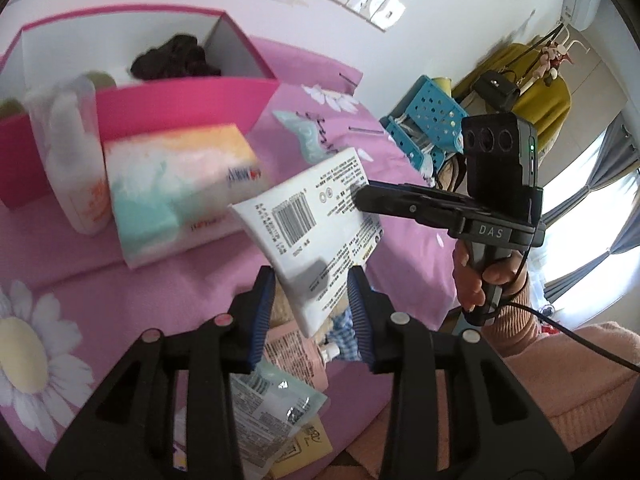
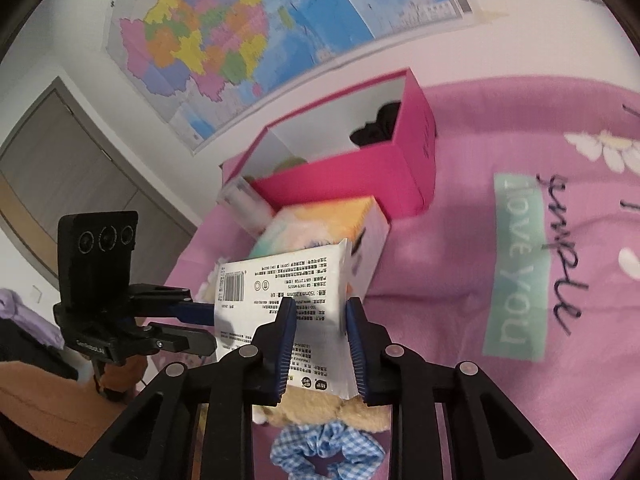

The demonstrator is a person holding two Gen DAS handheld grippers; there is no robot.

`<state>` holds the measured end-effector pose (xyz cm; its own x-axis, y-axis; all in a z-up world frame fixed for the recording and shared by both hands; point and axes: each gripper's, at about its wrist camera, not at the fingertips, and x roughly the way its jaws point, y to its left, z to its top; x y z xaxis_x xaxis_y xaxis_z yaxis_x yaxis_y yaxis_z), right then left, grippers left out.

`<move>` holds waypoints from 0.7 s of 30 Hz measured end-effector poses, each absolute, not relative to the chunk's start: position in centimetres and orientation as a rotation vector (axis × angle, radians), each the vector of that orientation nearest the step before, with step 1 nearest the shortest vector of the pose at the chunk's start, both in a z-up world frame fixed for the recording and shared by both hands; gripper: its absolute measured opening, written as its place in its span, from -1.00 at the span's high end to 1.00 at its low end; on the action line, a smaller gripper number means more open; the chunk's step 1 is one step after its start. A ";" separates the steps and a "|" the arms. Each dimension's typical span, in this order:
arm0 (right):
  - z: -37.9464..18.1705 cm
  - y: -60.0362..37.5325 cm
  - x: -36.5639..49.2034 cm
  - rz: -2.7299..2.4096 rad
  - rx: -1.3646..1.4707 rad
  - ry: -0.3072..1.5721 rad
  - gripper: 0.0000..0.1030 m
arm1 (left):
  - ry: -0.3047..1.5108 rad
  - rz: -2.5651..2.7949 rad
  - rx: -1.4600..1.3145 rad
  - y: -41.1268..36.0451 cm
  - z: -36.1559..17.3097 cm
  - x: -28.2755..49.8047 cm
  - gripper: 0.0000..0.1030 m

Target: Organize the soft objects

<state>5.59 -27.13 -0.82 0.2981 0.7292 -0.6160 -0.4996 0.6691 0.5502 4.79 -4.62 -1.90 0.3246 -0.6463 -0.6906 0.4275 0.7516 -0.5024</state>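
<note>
Open top on pink box (image 2: pixel 404 168); dark cloth (image 2: pixel 378 126) filling far corner. Tissue pack (image 2: pixel 320 224) and bottle (image 1: pixel 70 152) blocking near wall. Bare bedspread (image 2: pixel 460 240) to the right.
</note>
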 end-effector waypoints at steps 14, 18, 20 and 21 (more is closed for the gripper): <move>3.6 -24.7 11.7 0.833 0.268 0.819 0.52 | 0.891 -0.586 -0.141 -2.9 3.6 10.6 0.23; 4.1 -23.8 14.1 0.819 0.275 0.798 0.51 | 0.881 -0.533 -0.121 -2.8 4.3 12.9 0.23; 4.1 -23.3 15.4 0.817 0.293 0.801 0.51 | 0.888 -0.508 -0.110 -2.7 4.3 14.1 0.23; 4.0 -23.2 15.9 0.816 0.300 0.804 0.51 | 0.889 -0.497 -0.106 -2.6 4.2 14.5 0.23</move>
